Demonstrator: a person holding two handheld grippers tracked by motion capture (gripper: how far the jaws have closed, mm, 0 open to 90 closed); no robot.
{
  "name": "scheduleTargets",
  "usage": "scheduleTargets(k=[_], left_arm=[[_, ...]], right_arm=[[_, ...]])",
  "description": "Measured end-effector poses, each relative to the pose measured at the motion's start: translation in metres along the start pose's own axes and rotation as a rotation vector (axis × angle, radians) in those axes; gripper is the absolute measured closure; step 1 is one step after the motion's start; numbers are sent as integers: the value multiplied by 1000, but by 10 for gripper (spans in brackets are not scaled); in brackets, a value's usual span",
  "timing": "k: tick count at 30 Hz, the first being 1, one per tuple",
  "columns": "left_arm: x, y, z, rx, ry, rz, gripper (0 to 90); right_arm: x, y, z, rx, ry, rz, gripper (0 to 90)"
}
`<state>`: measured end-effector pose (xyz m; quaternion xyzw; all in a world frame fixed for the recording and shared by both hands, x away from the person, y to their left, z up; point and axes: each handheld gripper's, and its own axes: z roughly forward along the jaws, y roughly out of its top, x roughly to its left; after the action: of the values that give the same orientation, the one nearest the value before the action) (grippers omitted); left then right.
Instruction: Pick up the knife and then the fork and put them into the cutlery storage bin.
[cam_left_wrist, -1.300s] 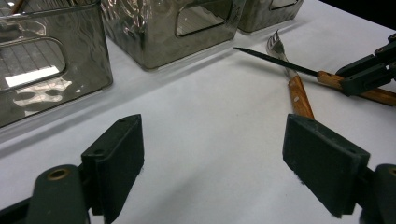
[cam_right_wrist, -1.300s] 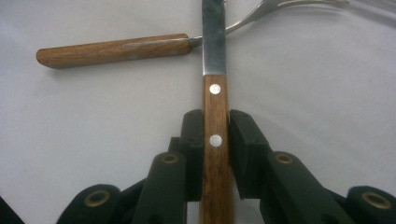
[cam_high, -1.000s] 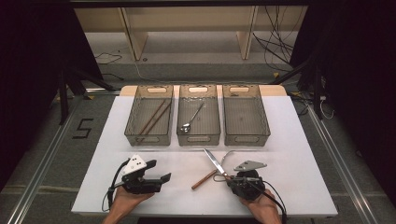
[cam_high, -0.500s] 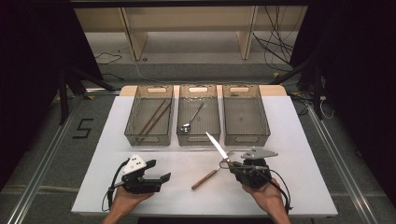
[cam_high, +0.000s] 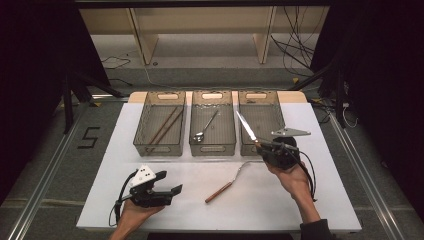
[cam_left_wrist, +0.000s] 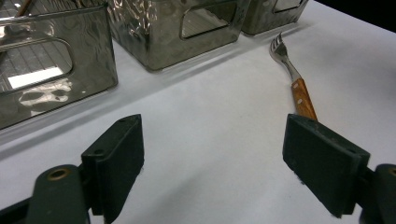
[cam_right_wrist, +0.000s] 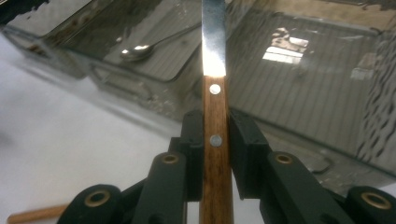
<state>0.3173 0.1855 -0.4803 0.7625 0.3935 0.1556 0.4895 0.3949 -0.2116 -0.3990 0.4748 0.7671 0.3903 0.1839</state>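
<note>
Lifted off the desk (cam_high: 320, 210) since the earlier frames, the knife (cam_high: 246, 126) now rides in the right hand-held gripper (cam_high: 267, 148), its jaws pinching the wooden handle while the blade slants up over the near end of the right bin (cam_high: 272, 100). That bin looks bare, so the knife is probably headed into it. Chopsticks (cam_high: 162, 126) and a spoon (cam_high: 206, 127) already sit in the other bins. The left hand-held gripper (cam_left_wrist: 212, 158) rests spread and idle near the fork (cam_high: 227, 182).

White table (cam_high: 320, 200): three bins (cam_high: 212, 125), fork (cam_high: 227, 184).
</note>
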Motion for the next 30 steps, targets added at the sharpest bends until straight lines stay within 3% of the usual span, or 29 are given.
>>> scheduleTargets(k=[14,30], left_arm=[[0,0,0,-11,-8,-11,204],[0,0,-1,-15,-8,-10,204]], right_arm=[[-35,34,31,27,-49,92,769],[-53,61,61,75,-97,154,768]])
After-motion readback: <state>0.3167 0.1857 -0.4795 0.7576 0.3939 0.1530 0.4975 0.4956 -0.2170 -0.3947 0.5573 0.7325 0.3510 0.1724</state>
